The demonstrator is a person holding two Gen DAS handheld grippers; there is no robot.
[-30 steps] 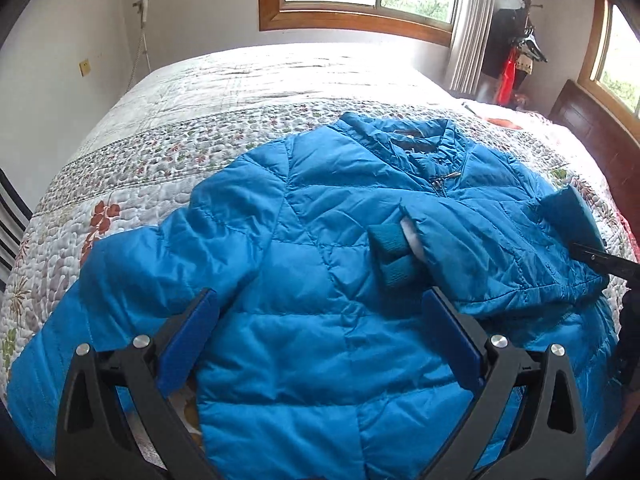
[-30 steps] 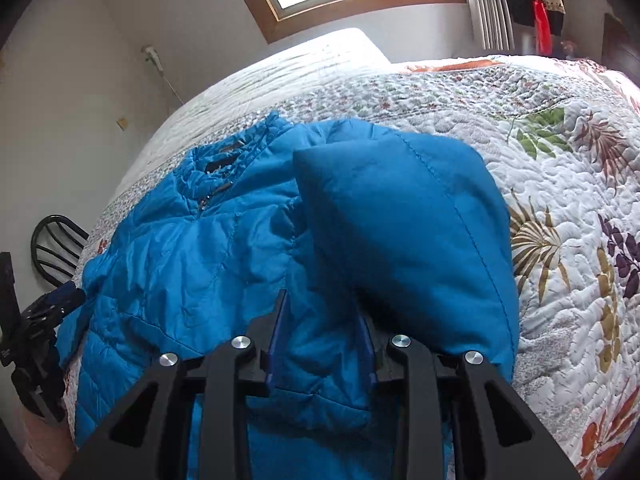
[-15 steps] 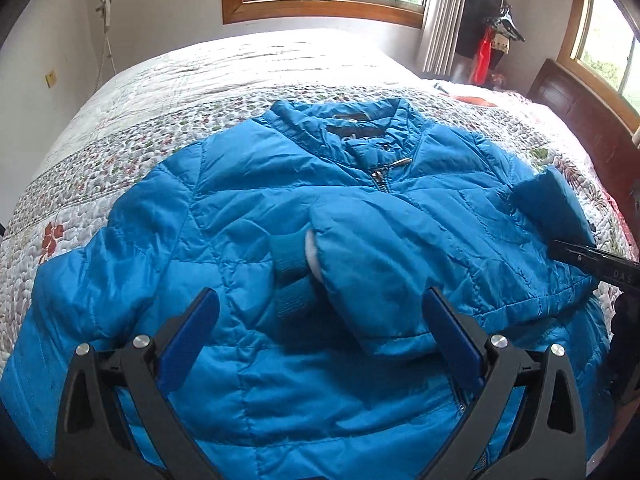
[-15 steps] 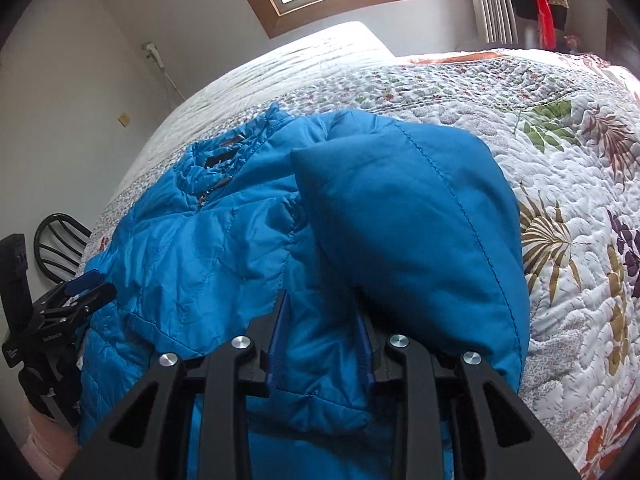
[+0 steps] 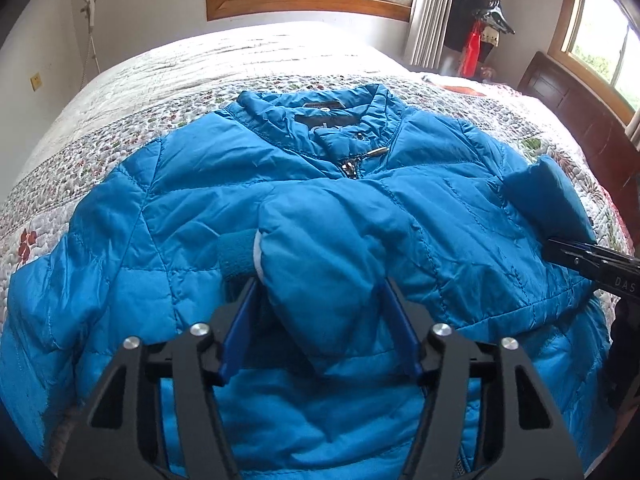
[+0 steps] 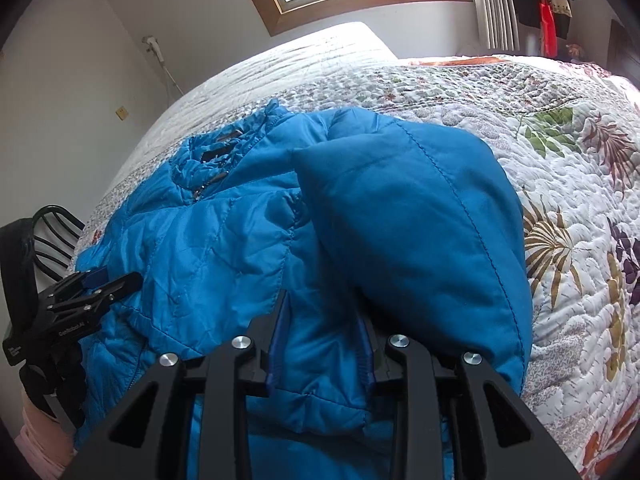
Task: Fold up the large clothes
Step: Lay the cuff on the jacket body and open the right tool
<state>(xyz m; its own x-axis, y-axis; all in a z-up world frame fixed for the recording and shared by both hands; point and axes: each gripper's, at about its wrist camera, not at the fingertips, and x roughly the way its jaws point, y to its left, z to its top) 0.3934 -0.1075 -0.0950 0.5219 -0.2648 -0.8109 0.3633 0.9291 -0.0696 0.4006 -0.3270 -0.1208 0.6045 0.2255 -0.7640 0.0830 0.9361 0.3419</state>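
Floral quilted bedspread [image 5: 120,128] beneath; blue puffer jacket [image 5: 192,208] spread front-up across it, collar toward the window. Folded sleeve [image 5: 320,256] laid over the chest, knit cuff [image 5: 236,254] at its end. Left gripper [image 5: 318,320] closing around that sleeve, pads possibly touching already. Right gripper [image 6: 322,340] pinching a fold of jacket fabric beside the hood [image 6: 420,216]

Readable: "DAS" in pale letters on the black right tool [image 5: 592,264], right of the jacket [image 5: 280,208]. Small white print on the left tool [image 6: 86,292]; too blurred to read.
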